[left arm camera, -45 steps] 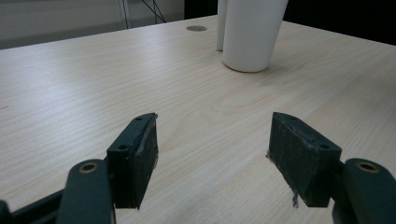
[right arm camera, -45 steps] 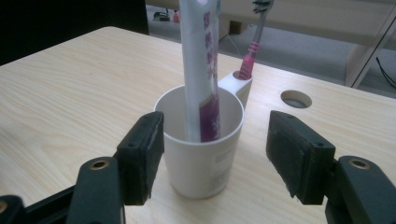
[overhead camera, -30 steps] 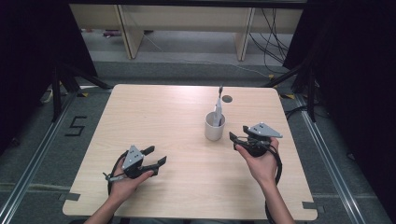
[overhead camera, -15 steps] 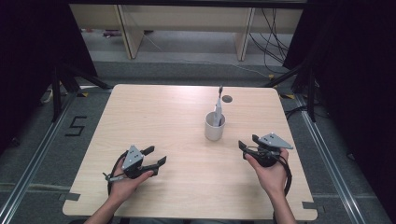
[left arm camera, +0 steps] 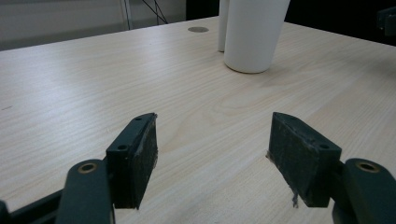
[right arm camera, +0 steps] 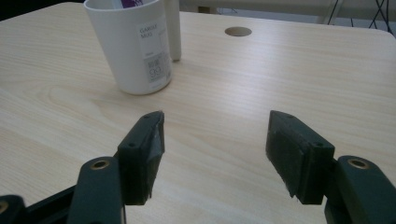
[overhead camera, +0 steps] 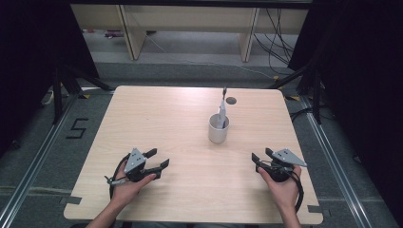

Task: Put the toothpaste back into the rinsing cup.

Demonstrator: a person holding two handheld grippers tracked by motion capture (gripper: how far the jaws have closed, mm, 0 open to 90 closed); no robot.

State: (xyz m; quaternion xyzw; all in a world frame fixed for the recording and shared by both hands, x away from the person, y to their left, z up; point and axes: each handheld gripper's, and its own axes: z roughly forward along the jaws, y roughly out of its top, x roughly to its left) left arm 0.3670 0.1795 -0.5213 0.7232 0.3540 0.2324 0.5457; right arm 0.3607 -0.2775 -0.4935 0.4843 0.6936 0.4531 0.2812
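A white mug (overhead camera: 218,129) with a slim tube-like object (overhead camera: 222,108) standing in it sits right of the middle of the desk (overhead camera: 157,114), well apart from both grippers and from every desk edge, with bare wood all round it. The left gripper (overhead camera: 158,159) and the right gripper (overhead camera: 261,156) rest near the front edge, each with jaws spread apart and holding nothing. On the mug's white label (right arm camera: 153,53) the words "GARLIC MUG" are legible; the smaller print and the code below are too fine to read.

Black fingers (left arm camera: 135,158), grey top plates.
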